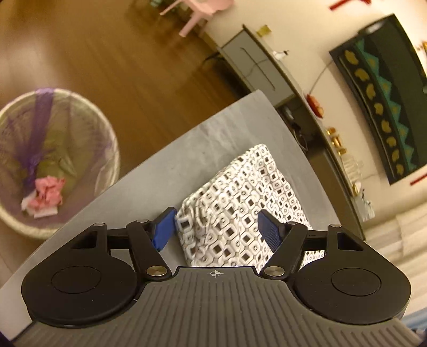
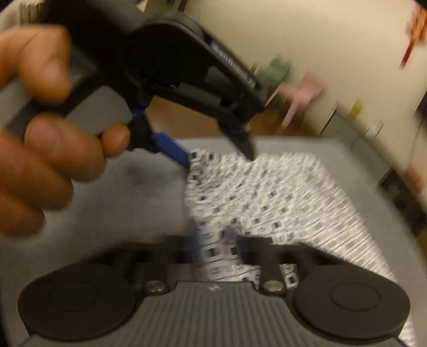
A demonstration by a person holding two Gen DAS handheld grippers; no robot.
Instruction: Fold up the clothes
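A folded black-and-white patterned cloth [image 1: 240,202] lies on a grey table [image 1: 160,181]. My left gripper [image 1: 216,229] is open, its blue fingers [image 1: 164,229] straddling the cloth's near end without pinching it. In the blurred right wrist view, a hand [image 2: 48,149] holds the left gripper [image 2: 218,160] over the far corner of the cloth [image 2: 267,197]. My right gripper [image 2: 213,240] is at the near edge. Its fingers [image 2: 193,237] stand close together with cloth bunched between them.
A round woven basket [image 1: 16,221] with a purple liner and pink scraps stands on the wooden floor left of the table. A pink chair [image 1: 202,10] and a low cabinet [image 1: 256,69] sit along the far wall. The table edge [image 1: 88,211] curves close to the basket.
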